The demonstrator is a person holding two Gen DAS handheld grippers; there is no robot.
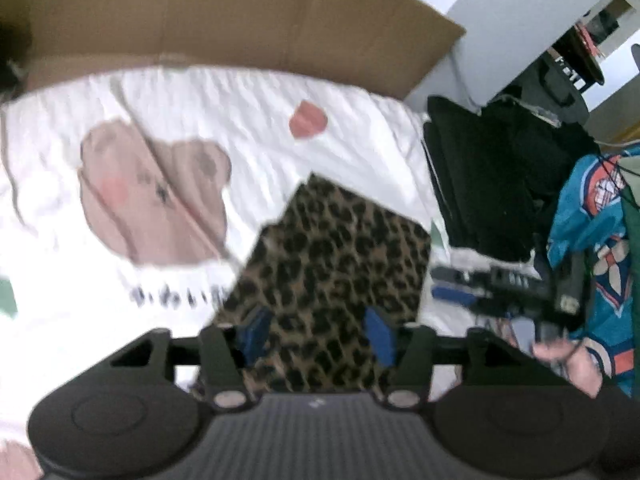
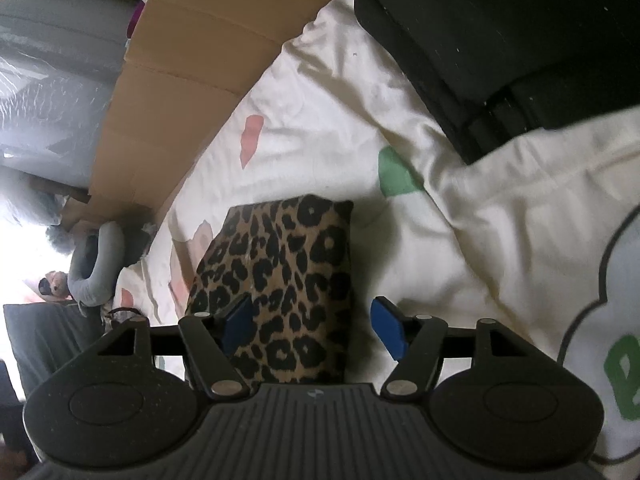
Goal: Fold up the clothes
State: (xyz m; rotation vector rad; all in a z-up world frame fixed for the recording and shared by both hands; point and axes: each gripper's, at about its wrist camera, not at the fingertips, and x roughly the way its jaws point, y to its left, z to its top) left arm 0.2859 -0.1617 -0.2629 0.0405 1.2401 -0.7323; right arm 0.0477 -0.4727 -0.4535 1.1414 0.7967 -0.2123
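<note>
A leopard-print fabric garment (image 1: 336,264), brown with black spots, is seen lying as a compact, straight-edged rectangle on a white bedsheet printed with a pink bear and coloured patches (image 1: 248,136), near a stack of black folded cloth (image 1: 480,184). The left tool (image 1: 316,336) is held just over the near edge of the garment with its blue pads spread and nothing pinched. The right tool (image 2: 316,330) is likewise spread, one pad over the leopard cloth and the other over the sheet. The garment is judged to be already folded small; whether a further fold is intended or the piece has just been set down cannot be settled. A brown cardboard sheet (image 1: 240,20) is seen behind the bed.
</note>
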